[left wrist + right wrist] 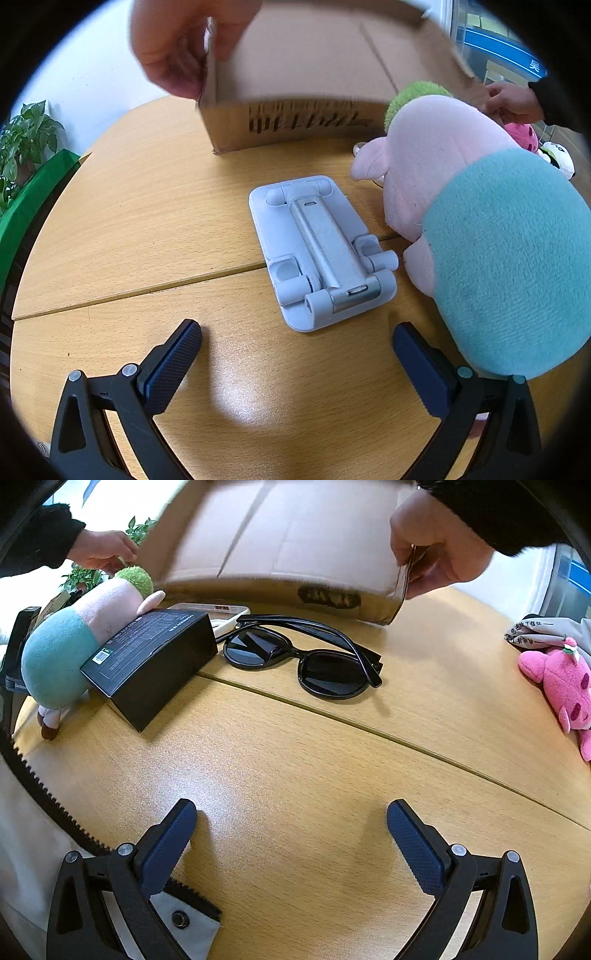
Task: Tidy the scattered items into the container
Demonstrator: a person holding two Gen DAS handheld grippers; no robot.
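- The left gripper (297,345) hangs low over the wooden table (147,221), fingers (173,363) spread wide with nothing between them.
- Just beyond it a grey folding phone stand (321,251) lies flat; a pink-and-teal plush toy (480,240) lies to its right.
- The right gripper (291,827) is likewise wide open and empty above bare table.
- Farther on lie black sunglasses (306,657), folded, with a black box (147,661) to their left, leaning on the plush toy.
- At the far side, two hands (439,550) grip the edges of a blurred cardboard box (295,546).
- A pink plush (561,683) lies at the right edge.
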